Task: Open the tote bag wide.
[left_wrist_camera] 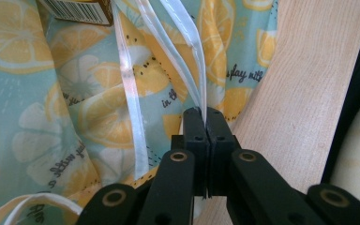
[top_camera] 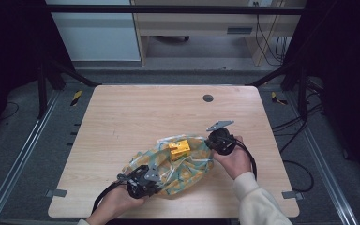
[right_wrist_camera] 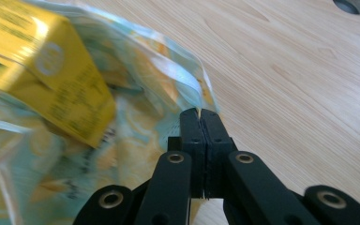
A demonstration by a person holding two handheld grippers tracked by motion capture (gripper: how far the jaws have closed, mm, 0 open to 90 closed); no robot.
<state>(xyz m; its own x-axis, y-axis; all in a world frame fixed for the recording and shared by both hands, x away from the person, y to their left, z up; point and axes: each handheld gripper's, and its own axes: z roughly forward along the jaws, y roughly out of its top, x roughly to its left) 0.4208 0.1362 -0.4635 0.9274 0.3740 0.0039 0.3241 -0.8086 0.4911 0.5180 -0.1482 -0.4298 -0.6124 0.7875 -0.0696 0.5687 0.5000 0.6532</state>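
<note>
A lemon-print bag (top_camera: 178,166) is being held at both ends by two tools on the tabletop (top_camera: 136,112).

The bag is being kept lying at the near middle of the tabletop, with a yellow box (top_camera: 180,148) being carried inside its open mouth. The left tool (top_camera: 143,180) is being pressed closed on the bag's clear zip strip (left_wrist_camera: 198,70) at the bag's near-left end, its jaws being seen fully together around the strip in the left gripper view. The right tool (top_camera: 214,140) is being clamped on the bag's far-right rim (right_wrist_camera: 194,91), just beside the box, its jaws likewise being seen together. A round grommet (top_camera: 208,98) is being shown beyond the bag, well apart from it.
</note>
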